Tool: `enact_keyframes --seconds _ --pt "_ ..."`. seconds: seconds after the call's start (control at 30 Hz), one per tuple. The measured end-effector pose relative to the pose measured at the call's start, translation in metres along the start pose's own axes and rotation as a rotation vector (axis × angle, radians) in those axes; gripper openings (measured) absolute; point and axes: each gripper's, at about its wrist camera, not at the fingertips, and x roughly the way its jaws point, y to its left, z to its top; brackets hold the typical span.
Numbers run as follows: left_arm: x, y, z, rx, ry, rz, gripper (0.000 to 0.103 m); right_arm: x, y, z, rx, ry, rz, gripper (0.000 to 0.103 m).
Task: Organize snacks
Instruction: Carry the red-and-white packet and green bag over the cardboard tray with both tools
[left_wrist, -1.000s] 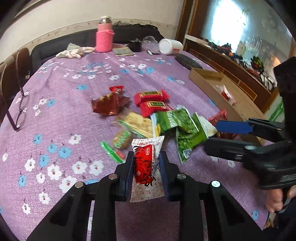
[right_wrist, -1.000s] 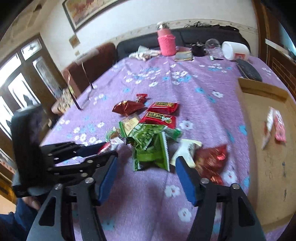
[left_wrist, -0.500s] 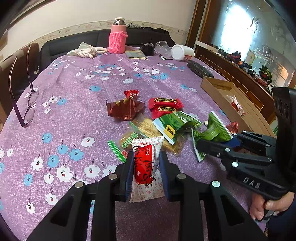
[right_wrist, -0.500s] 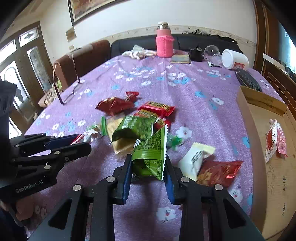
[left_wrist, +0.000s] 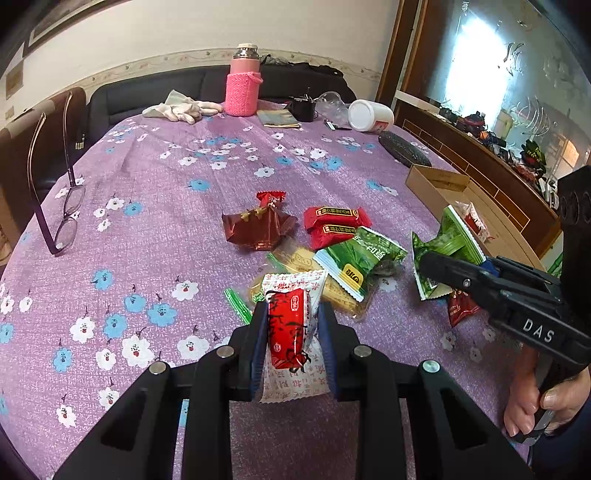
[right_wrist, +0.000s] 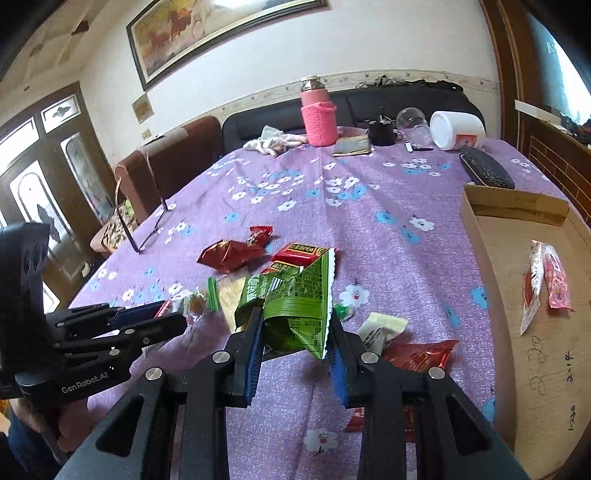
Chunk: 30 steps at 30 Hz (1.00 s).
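Note:
My left gripper (left_wrist: 291, 314) is shut on a red-and-white snack packet (left_wrist: 290, 328), held upright above the purple flowered tablecloth (left_wrist: 166, 221). My right gripper (right_wrist: 295, 319) is shut on a green packet (right_wrist: 303, 295), lifted off the cloth; the left wrist view shows that green packet (left_wrist: 450, 240) at the right. On the cloth lies a loose pile: a dark red packet (left_wrist: 258, 229), two red packets (left_wrist: 332, 221), another green packet (left_wrist: 362, 258) and a yellow one under it. A cardboard box (right_wrist: 517, 206) at the right holds two red-and-white packets (right_wrist: 543, 280).
Glasses (left_wrist: 62, 206) stand at the left table edge. At the far end are a pink bottle (left_wrist: 242, 88), white gloves (left_wrist: 181, 109), a tipped white jar (left_wrist: 369, 114) and a black case (left_wrist: 404, 151). A white packet (right_wrist: 380, 328) and a red one (right_wrist: 421, 356) lie beside the box.
My right gripper closed on the green packet in the pile and raised it off the cloth. My left gripper kept its hold on the red-and-white packet and barely moved.

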Motion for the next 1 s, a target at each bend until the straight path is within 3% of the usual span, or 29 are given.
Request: enact_keyframes --seconds 1.0 --pt "-0.005 -0.002 -0.001 -0.004 -0.02 0.01 0.026 -0.012 -0.026 0.005 0.11 -0.046 -0.009 0.034"
